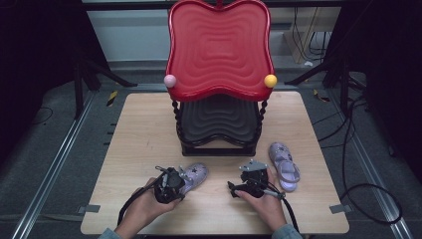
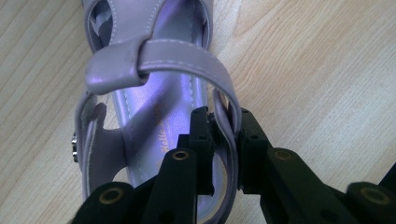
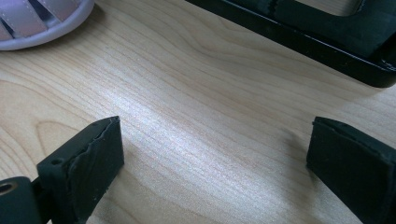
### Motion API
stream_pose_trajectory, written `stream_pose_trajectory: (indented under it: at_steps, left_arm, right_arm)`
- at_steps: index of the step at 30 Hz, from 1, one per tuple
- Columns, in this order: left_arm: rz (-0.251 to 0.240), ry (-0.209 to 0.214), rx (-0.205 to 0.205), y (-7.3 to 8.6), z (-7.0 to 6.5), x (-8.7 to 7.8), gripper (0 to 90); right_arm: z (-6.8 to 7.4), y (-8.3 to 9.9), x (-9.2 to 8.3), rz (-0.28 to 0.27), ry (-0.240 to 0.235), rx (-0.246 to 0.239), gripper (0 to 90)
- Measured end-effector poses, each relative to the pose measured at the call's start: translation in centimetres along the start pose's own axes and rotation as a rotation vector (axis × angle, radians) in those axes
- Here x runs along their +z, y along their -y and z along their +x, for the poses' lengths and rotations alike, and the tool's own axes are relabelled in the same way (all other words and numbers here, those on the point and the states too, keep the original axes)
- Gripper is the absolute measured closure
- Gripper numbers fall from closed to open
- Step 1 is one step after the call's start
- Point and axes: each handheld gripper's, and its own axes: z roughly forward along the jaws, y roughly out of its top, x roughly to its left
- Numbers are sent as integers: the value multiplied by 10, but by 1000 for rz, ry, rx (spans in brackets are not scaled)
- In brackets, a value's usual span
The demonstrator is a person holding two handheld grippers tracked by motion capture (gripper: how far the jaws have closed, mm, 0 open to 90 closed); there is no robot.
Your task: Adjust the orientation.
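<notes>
Left claw [image 2: 224, 140] clamped on near sandal [image 2: 154, 93] heel strap; right claw [image 3: 210, 163] wide, empty over table [image 3: 196, 93]. Pickup stage, probably; lifting toward rack [image 1: 219, 144] needed next.

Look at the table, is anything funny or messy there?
The two lilac strappy sandals are split up: one lies right of the black lower shelf, the other lies slanted at the left, its heel strap pinched by the left gripper. Nothing looks spilled or broken.
</notes>
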Motion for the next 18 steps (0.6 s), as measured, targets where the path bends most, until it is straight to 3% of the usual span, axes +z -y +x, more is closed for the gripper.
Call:
stream_pose_trajectory:
  at_steps: [10,18]
  left_arm:
    - [-14,29,-16,2,7,-3,859]
    - [-116,126,-93,9,27,-21,864]
  right_arm:
    - [0,0,0,0,0,0,41]
    - [0,0,0,0,0,0,42]
